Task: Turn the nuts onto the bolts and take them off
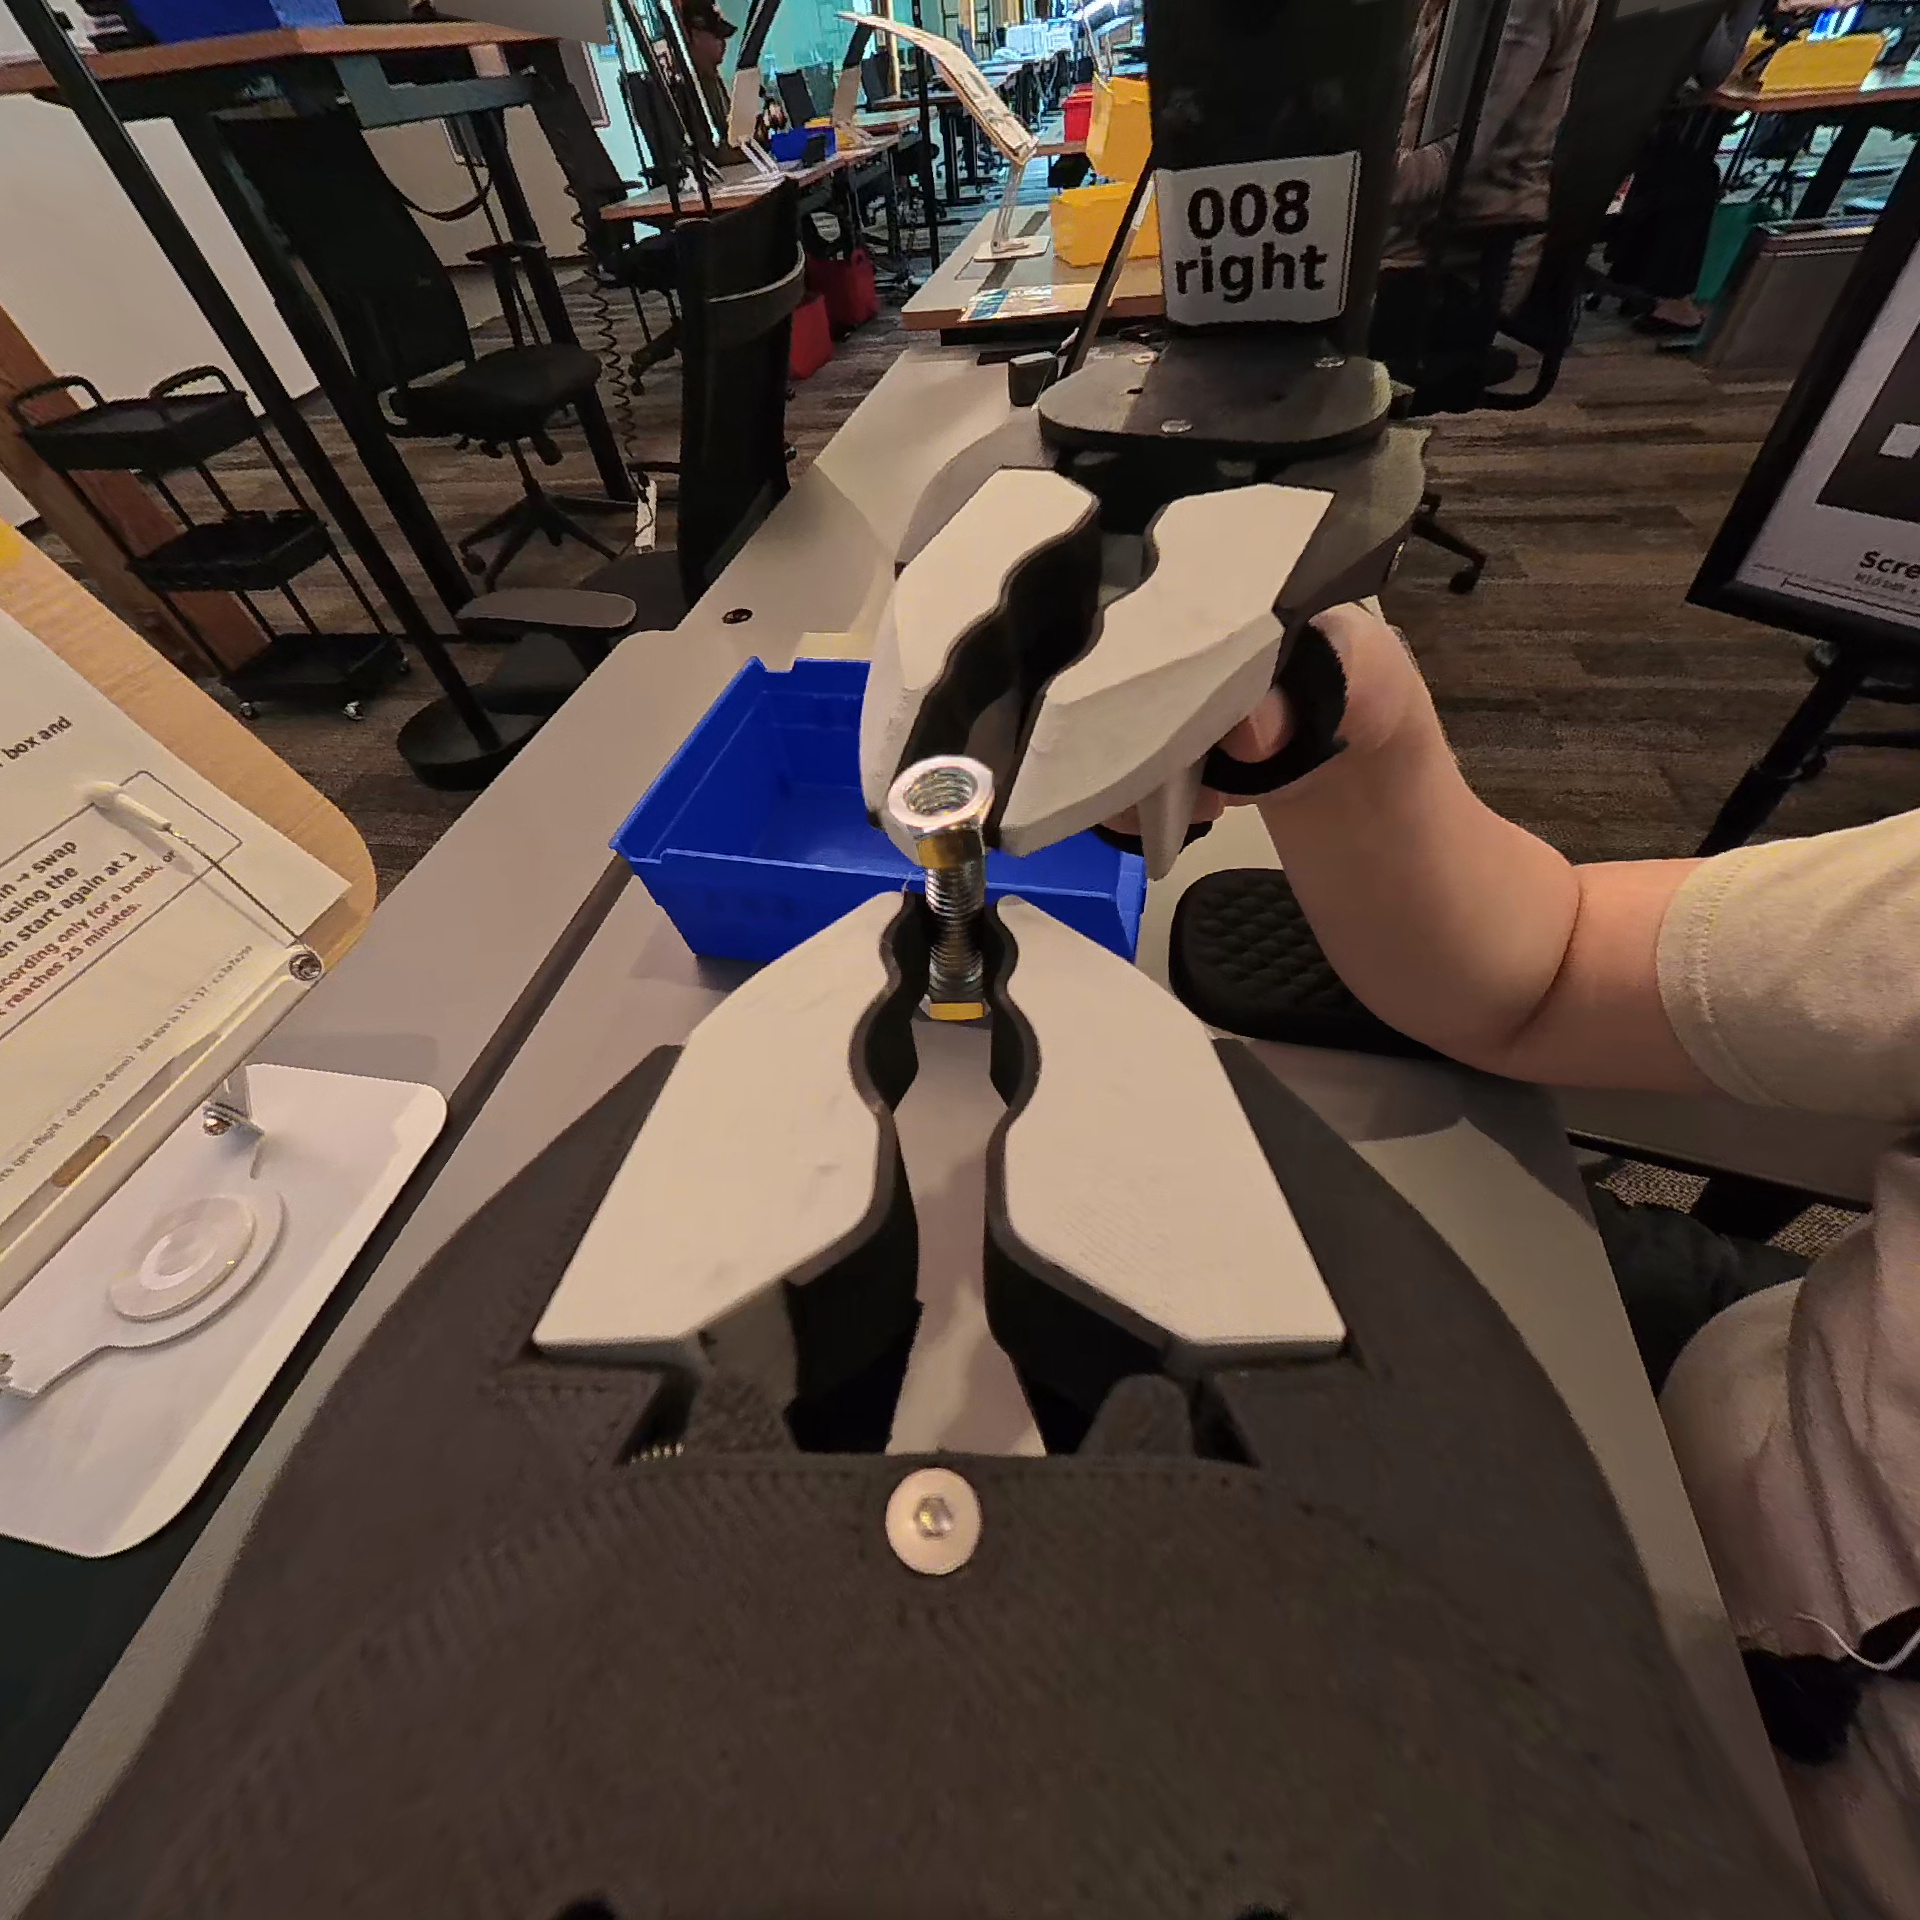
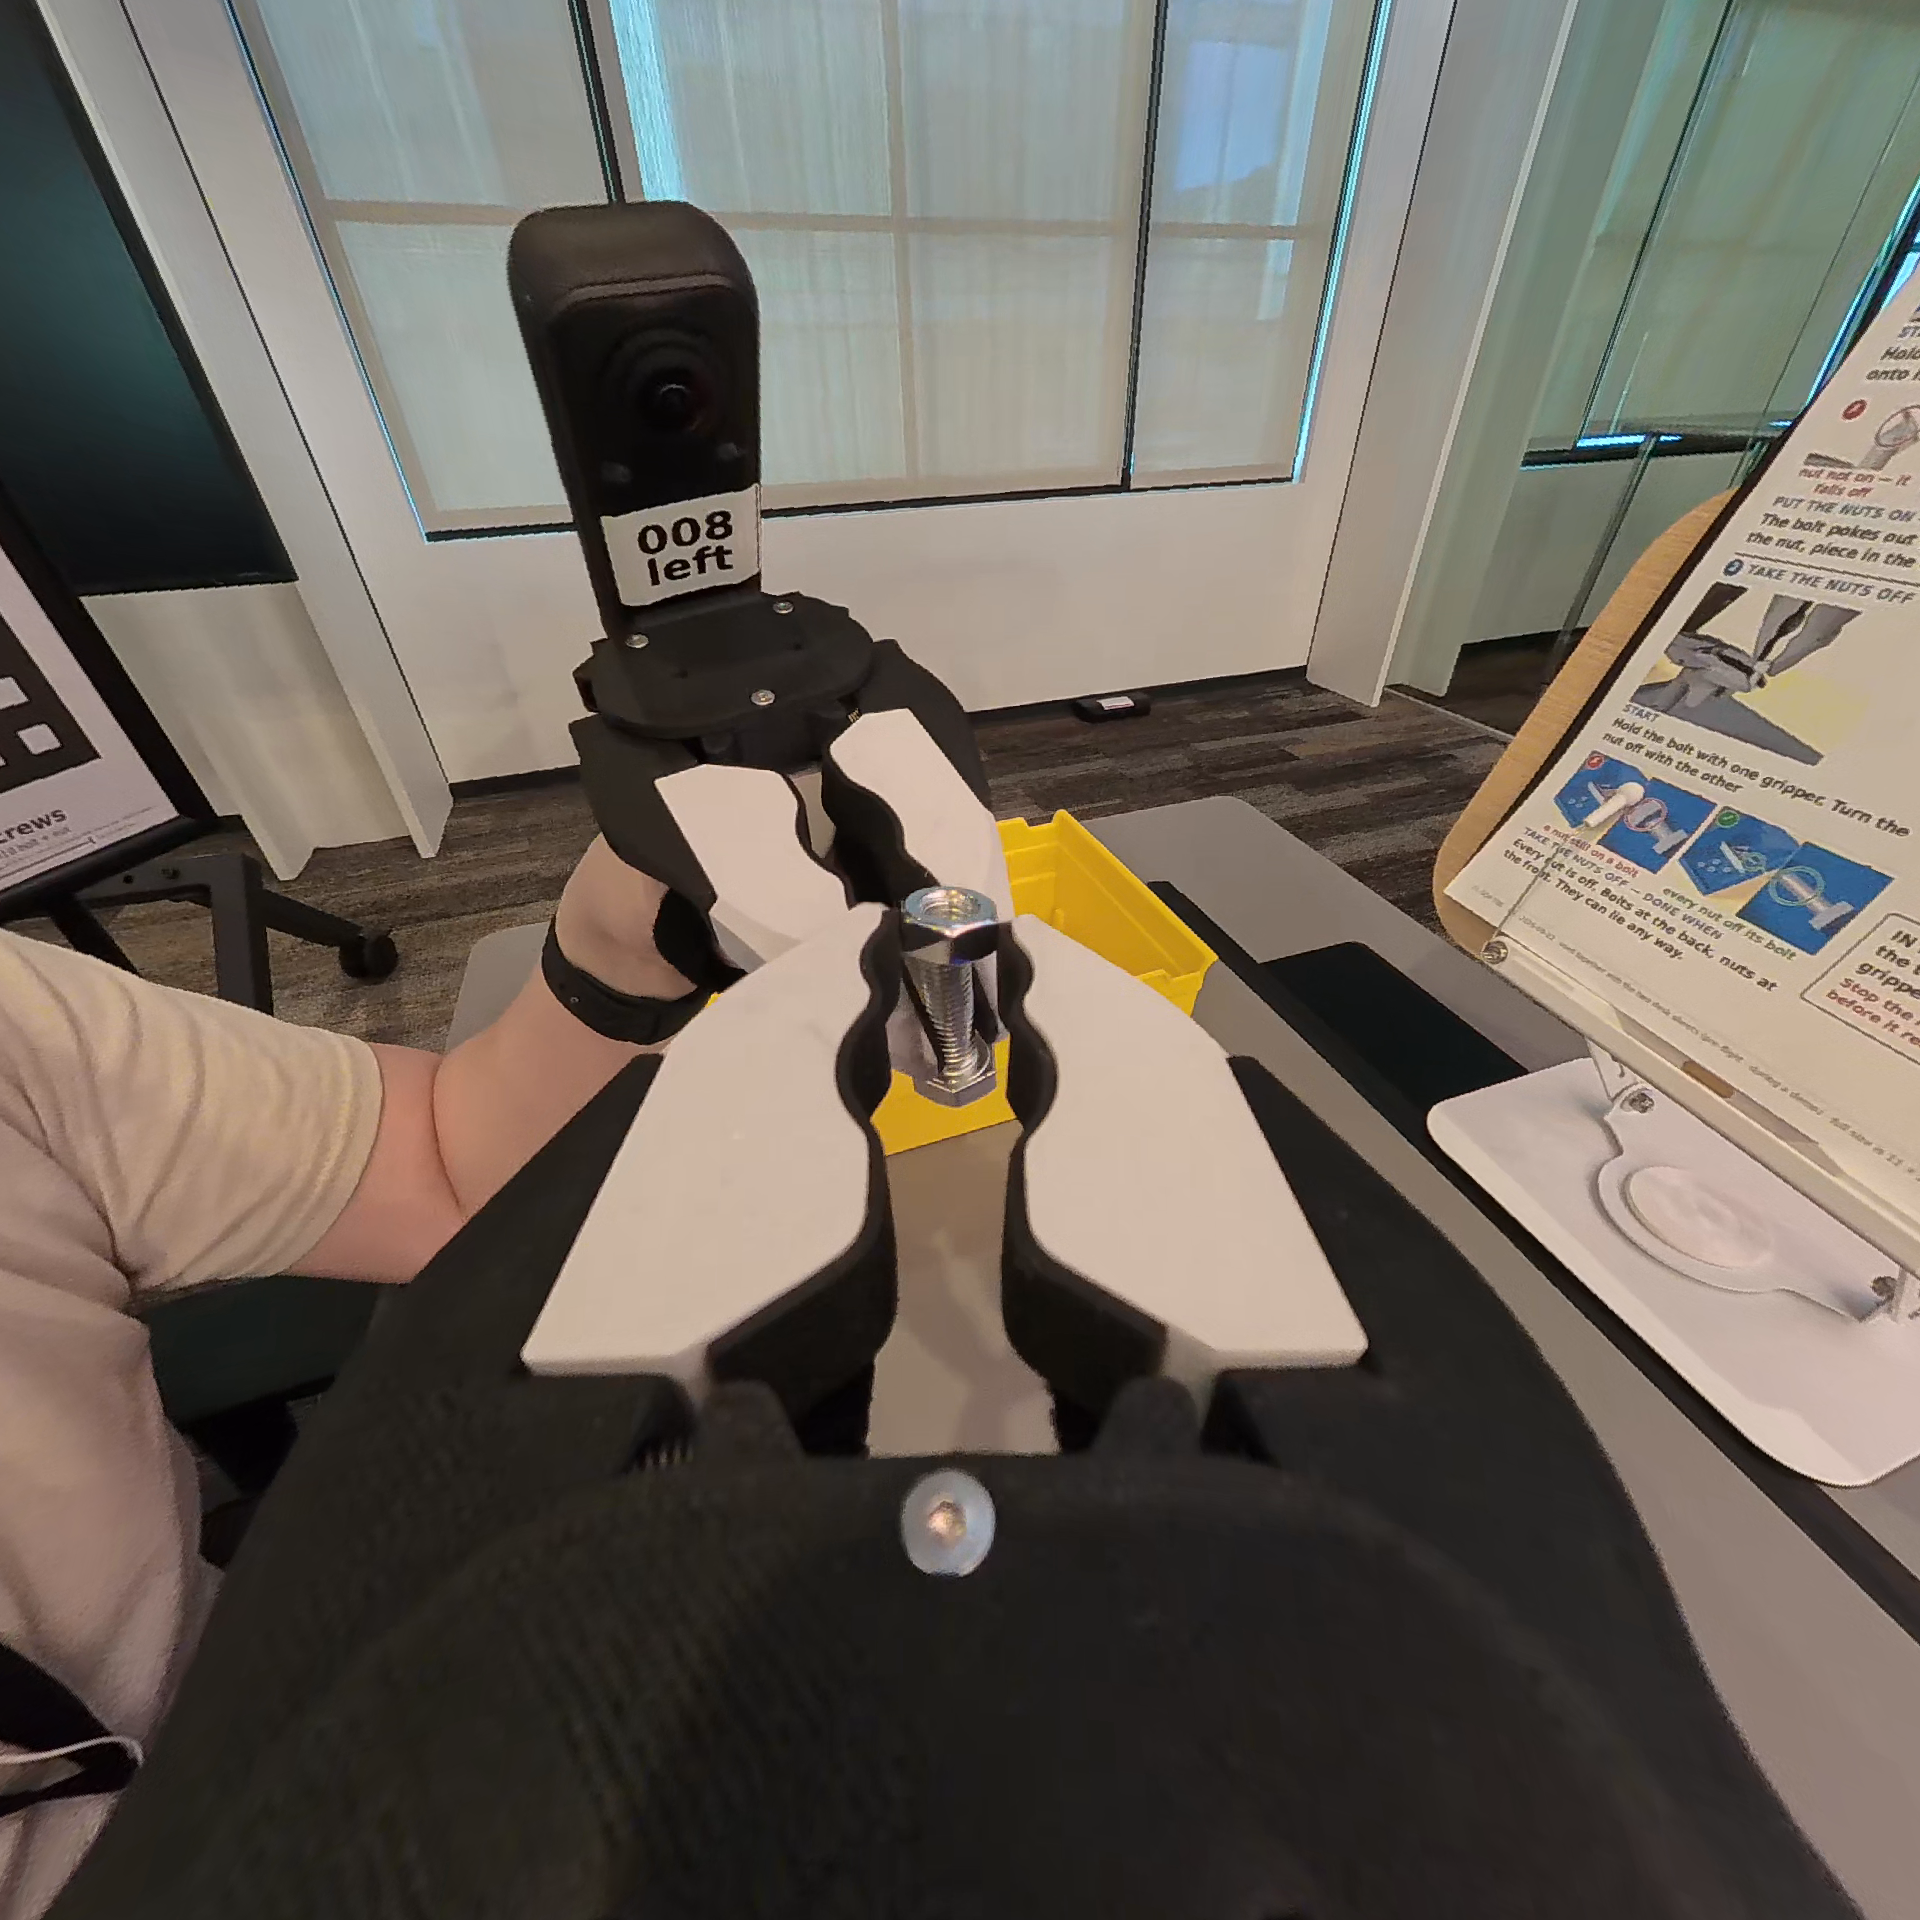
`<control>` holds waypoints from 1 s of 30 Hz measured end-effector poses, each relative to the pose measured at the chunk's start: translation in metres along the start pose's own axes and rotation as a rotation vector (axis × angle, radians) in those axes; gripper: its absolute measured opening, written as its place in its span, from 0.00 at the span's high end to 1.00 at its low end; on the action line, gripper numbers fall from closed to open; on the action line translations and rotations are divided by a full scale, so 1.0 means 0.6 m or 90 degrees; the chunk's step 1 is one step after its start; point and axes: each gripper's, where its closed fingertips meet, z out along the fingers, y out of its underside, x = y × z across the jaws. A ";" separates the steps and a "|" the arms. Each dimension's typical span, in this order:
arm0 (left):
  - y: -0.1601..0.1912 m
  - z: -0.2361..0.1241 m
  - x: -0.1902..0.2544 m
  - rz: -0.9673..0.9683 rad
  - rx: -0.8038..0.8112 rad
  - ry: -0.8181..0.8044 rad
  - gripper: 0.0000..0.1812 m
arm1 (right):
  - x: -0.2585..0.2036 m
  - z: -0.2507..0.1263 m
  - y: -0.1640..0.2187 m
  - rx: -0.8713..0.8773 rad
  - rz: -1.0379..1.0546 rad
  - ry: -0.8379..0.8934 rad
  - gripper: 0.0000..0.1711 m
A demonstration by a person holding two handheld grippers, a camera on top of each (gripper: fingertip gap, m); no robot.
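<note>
Left claw (image 1: 951,971): closed on the bolt (image 1: 948,935), above the blue bin (image 1: 769,821).
Right claw (image 2: 948,971): closed on the hex nut (image 2: 951,925).
Progress: nut sits at the bolt's tip; turning is left.

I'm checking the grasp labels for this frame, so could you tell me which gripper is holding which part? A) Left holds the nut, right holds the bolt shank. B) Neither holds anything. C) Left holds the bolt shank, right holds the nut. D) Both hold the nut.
C: the left gripper is closed on the threaded bolt, while the right gripper pinches the nut at the bolt's tip.
</note>
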 end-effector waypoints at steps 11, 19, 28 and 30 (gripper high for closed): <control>0.001 0.001 0.002 0.009 -0.004 0.002 0.95 | -0.003 -0.002 0.002 -0.006 -0.010 -0.011 0.90; 0.001 0.002 0.004 0.013 -0.006 0.005 0.95 | -0.005 -0.006 0.006 -0.022 -0.019 -0.018 0.90; 0.002 0.004 0.007 0.020 -0.010 0.008 0.95 | -0.007 -0.006 0.006 -0.022 -0.022 -0.022 0.90; 0.003 0.004 0.006 0.020 -0.011 0.007 0.95 | -0.007 -0.006 0.007 -0.025 -0.024 -0.021 0.90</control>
